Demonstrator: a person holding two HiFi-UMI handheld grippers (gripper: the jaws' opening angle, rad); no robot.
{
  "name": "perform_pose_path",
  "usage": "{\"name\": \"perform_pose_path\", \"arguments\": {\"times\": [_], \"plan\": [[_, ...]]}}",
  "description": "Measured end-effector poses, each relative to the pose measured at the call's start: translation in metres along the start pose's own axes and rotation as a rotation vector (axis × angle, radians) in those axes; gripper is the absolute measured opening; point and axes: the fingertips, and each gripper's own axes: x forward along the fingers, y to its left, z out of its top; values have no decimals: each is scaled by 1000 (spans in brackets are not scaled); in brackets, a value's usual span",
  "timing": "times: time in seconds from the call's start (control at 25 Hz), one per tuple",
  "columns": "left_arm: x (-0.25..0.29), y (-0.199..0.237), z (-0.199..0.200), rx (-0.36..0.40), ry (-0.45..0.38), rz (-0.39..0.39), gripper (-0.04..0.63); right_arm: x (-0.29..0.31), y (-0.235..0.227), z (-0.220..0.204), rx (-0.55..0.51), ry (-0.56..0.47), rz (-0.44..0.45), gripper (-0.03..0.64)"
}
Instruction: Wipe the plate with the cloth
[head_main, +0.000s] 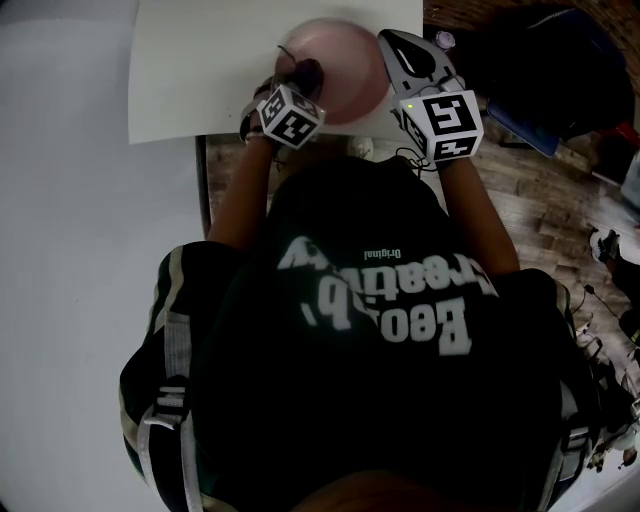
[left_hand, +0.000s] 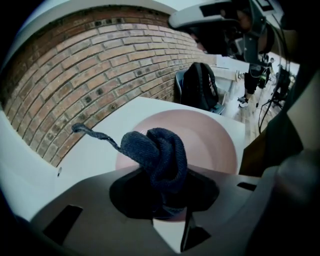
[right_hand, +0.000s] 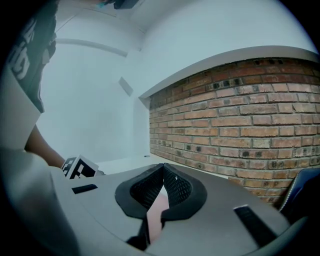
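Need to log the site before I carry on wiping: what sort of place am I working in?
Probably an indoor studio or lab rather than a kitchen: the plate sits on a plain white table against a brick wall, with a black backpack beyond it and a wood-plank floor.

Bare table (head_main: 200, 70) left of plate (head_main: 352, 62) — brick wall (left_hand: 100, 65) behind, backpack (left_hand: 200, 87) right
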Motion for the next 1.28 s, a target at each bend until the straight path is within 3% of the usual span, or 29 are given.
{"name": "perform_pose_path", "arguments": {"times": [0.36,0.56,1.28], "plan": [[-19,-34,-3,62,-40,-66,124,-5,23,1,1,-14,6,-5],[-12,-49,6,95,-52,-109,124,-10,14,-7,17,-6,-14,-3],[20,-80,45,267,-120,-272,124,-28,-22,-13,41,26,-177,-3]]}}
